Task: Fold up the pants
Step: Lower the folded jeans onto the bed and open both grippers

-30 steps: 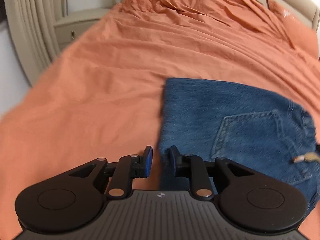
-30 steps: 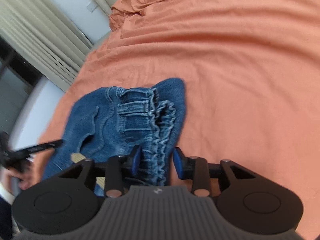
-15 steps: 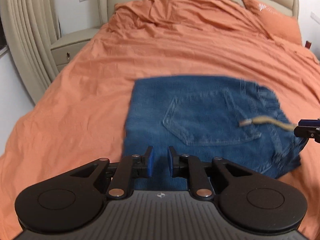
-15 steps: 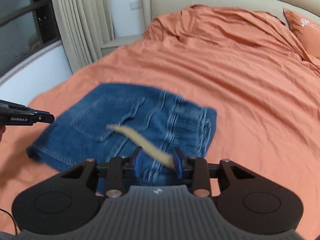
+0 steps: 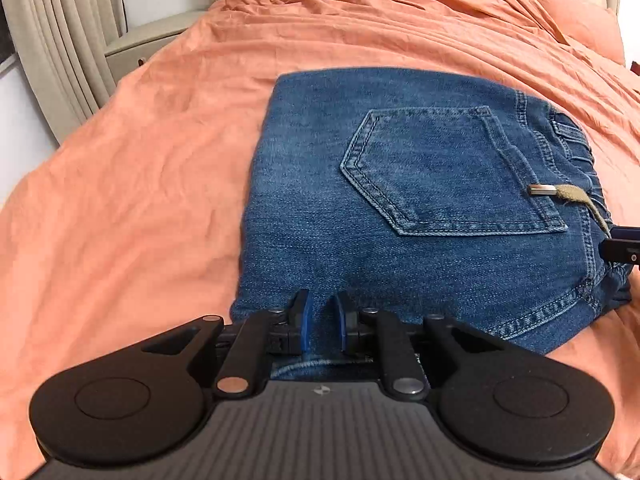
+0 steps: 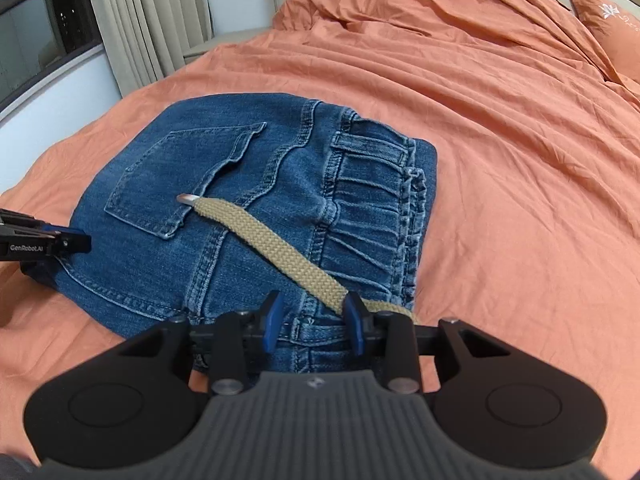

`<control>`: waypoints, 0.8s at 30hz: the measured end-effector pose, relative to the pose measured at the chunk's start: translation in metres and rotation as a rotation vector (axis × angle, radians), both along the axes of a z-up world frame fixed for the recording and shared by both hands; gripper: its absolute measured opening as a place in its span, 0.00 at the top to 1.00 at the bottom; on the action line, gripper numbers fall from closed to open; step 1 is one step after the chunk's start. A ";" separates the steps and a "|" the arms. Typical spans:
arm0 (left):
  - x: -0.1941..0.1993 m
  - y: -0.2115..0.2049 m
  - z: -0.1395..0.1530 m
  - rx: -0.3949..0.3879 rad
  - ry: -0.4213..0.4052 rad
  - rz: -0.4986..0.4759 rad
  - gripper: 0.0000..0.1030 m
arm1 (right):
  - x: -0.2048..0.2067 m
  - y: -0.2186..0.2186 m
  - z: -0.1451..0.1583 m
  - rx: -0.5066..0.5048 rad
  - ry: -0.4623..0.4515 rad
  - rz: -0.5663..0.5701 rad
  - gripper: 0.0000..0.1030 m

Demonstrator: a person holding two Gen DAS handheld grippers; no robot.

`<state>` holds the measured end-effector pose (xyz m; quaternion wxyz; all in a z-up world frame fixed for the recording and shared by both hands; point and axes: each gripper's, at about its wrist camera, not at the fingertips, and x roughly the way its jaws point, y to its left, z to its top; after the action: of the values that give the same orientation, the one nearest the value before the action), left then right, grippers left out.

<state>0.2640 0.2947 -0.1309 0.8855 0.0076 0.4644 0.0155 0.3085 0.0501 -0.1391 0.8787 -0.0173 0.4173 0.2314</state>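
Observation:
Blue denim pants (image 5: 400,200) lie folded into a compact packet on the orange bed sheet (image 5: 140,180), back pocket up. My left gripper (image 5: 322,320) is shut on the packet's near edge, with denim filling the narrow gap between its blue pads. In the right wrist view, the pants (image 6: 240,192) show their gathered waistband, and my right gripper (image 6: 314,320) is shut on the near waistband edge. A tan drawstring (image 6: 272,240) with a metal tip runs from the right pad across the pocket. The left gripper's fingers (image 6: 68,242) sit at the packet's left corner.
The bed stretches far ahead, with a rumpled duvet (image 6: 400,4) and an orange pillow (image 5: 568,4) near the beige headboard. A beige nightstand (image 5: 152,44) and curtains (image 5: 52,40) stand to the left of the bed. A window (image 6: 36,20) lies beyond.
Both views have swung round and the right one rolled upright. The pants, carried along in both grippers, now sit squarer and flatter. The drawstring has flopped across the back pocket.

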 end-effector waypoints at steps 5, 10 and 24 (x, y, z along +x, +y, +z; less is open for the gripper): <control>-0.021 -0.009 0.039 0.051 -0.046 0.011 0.77 | -0.008 -0.002 0.034 0.000 -0.003 0.001 0.69; -0.064 -0.030 0.094 0.116 -0.149 0.000 0.73 | -0.044 -0.014 0.083 0.033 -0.084 0.010 0.52; -0.187 -0.118 0.214 0.190 -0.390 0.006 0.36 | -0.190 -0.063 0.198 0.097 -0.349 -0.031 0.22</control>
<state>0.0774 0.1763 0.0833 0.9538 0.0864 0.2809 0.0629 0.1189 -0.0125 0.0592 0.9411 -0.0085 0.2469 0.2310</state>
